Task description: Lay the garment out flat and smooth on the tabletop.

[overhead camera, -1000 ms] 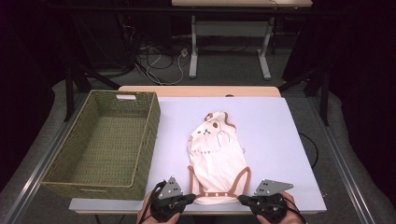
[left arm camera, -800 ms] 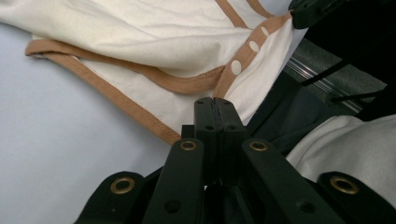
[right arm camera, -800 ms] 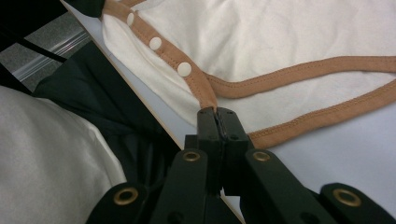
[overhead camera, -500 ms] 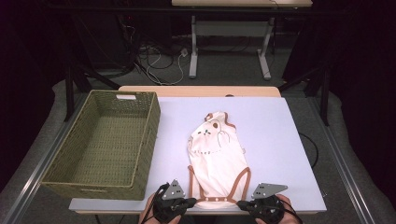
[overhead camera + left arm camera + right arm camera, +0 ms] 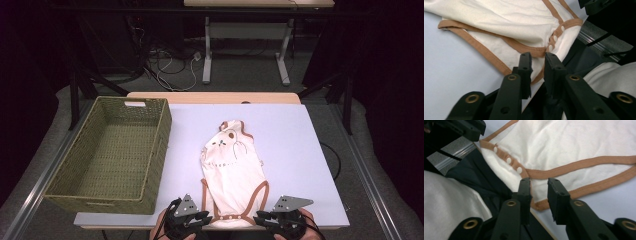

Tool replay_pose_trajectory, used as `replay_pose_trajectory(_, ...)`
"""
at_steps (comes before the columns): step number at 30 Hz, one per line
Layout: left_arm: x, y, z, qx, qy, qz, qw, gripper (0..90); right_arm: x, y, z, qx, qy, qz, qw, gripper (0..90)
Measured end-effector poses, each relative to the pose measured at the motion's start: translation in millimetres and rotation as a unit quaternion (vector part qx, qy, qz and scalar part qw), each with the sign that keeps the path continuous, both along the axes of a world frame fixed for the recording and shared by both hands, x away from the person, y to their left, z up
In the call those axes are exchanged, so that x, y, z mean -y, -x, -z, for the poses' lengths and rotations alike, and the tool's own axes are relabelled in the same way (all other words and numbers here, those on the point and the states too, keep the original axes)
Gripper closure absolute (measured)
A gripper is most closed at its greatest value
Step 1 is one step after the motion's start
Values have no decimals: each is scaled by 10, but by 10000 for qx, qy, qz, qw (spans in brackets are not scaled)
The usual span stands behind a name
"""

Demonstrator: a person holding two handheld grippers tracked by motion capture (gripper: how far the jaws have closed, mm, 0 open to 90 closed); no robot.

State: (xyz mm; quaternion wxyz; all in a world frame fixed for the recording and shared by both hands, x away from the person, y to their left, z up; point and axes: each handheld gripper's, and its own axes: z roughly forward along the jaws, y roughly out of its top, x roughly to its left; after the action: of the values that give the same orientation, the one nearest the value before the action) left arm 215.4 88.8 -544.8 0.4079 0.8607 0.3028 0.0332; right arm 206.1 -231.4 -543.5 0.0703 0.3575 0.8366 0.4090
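While you hold both grippers at the near edge of the table [image 5: 300,130], the cream baby bodysuit [image 5: 231,165] with brown trim lies flat on the white surface between them, neck end away from you, snap end at the edge. Your left gripper [image 5: 200,220] sits at the bodysuit's lower left corner and your right gripper [image 5: 264,219] at its lower right corner.

In the left gripper view, your left gripper [image 5: 538,58] has its jaws a narrow gap apart; they have just been opening, and the brown-trimmed hem [image 5: 499,63] lies in and under the gap without the pads pressing on it. The row of white snaps [image 5: 554,38] sits just beyond the jaw tips.

In the right gripper view, your right gripper [image 5: 539,182] shows the same: jaws slightly parted, just opened, with the trimmed leg edge [image 5: 574,165] lying between and below them, loose. The snaps [image 5: 509,160] lie just beside its left jaw.

The woven green basket [image 5: 150,150] stands on the table's left side, near the bodysuit but apart from it.
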Motion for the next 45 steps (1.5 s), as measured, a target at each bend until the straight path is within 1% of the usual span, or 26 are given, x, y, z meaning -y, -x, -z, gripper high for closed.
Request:
replay_pose_trajectory(3, 11, -14, 25, 62, 25, -105, 9999, 672, 18, -20, -2, -5, -109, 170, 9998, 633)
replay_pose_trajectory(5, 10, -27, 41, 139, 46, -198, 9997, 625, 32, -45, 3, 51, -164, 237, 9996, 592)
replay_pose_trajectory(8, -4, -64, 57, 275, 19, -313, 9991, 532, 42, -69, 6, 87, -78, 363, 9993, 561)
replay_pose_trajectory(9, -10, -72, 61, 281, 72, -376, 9989, 513, 43, -85, 16, 163, -121, 377, 9991, 548)
replay_pose_trajectory(15, -81, -136, 69, 397, 58, -540, 9977, 453, 56, -155, 33, 259, -116, 591, 9979, 507)
replay_pose_trajectory(16, -90, -146, 74, 359, 81, -580, 9976, 444, 60, -172, 43, 319, -153, 621, 9974, 497)
replay_pose_trajectory(18, -115, -169, 80, 361, 102, -690, 9969, 432, 67, -192, 45, 288, -149, 691, 9971, 486)
replay_pose_trajectory(19, -123, -178, 83, 333, 154, -740, 9966, 425, 70, -205, 52, 320, -155, 723, 9968, 483)
replay_pose_trajectory(20, -142, -194, 81, 375, 125, -740, 9965, 422, 76, -218, 54, 346, -135, 740, 9966, 477)
replay_pose_trajectory(23, -163, -214, 68, 347, 169, -872, 9954, 411, 109, -244, 50, 333, -130, 886, 9954, 461)
replay_pose_trajectory(24, -168, -230, 65, 384, 183, -879, 9952, 410, 122, -253, 42, 386, -121, 945, 9947, 449)
replay_pose_trajectory(25, -161, -243, 59, 296, 241, -902, 9952, 408, 136, -261, 25, 388, -110, 982, 9943, 445)
replay_pose_trajectory(26, -159, -270, 48, 273, 249, -904, 9952, 406, 143, -266, -4, 344, -101, 1041, 9939, 443)
replay_pose_trajectory(27, -154, -298, 31, 239, 244, -921, 9952, 406, 147, -283, -31, 370, -143, 1067, 9935, 435)
replay_pose_trajectory(30, -141, -394, -24, 291, 227, -1052, 9938, 401, 152, -331, -124, 409, -156, 1162, 9923, 422)
replay_pose_trajectory(32, -141, -473, -50, 377, 156, -1099, 9931, 386, 151, -385, -167, 457, -34, 1187, 9919, 419)
replay_pose_trajectory(33, -133, -506, -55, 372, 156, -1188, 9921, 374, 151, -424, -173, 491, 10, 1195, 9916, 418)
replay_pose_trajectory(34, -136, -556, -56, 412, 101, -1217, 9917, 364, 146, -463, -174, 449, 6, 1249, 9912, 418)
replay_pose_trajectory(35, -132, -583, -53, 418, 116, -1262, 9911, 363, 146, -521, -172, 384, 44, 1268, 9912, 418)
replay_pose_trajectory(36, -130, -617, -52, 385, 111, -1311, 9906, 363, 139, -550, -172, 331, 26, 1310, 9908, 418)
replay_pose_trajectory(37, -128, -656, -50, 391, 113, -1344, 9901, 363, 143, -593, -172, 367, 85, 1295, 9909, 422)
replay_pose_trajectory(40, -107, -752, -52, 361, 189, -1476, 9882, 363, 127, -703, -174, 426, 59, 1269, 9910, 441)
replay_pose_trajectory(42, -98, -820, -54, 330, 158, -1504, 9879, 364, 124, -764, -176, 468, 77, 1252, 9910, 460)
replay_pose_trajectory(43, -87, -852, -51, 287, 166, -1529, 9877, 366, 117, -790, -172, 459, 4, 1251, 9911, 465)
replay_pose_trajectory(44, -87, -889, -45, 304, 112, -1502, 9881, 384, 111, -808, -178, 460, -11, 1258, 9910, 482)
replay_pose_trajectory(45, -78, -917, -37, 258, 128, -1526, 9879, 402, 103, -825, -181, 485, 9, 1243, 9911, 495)
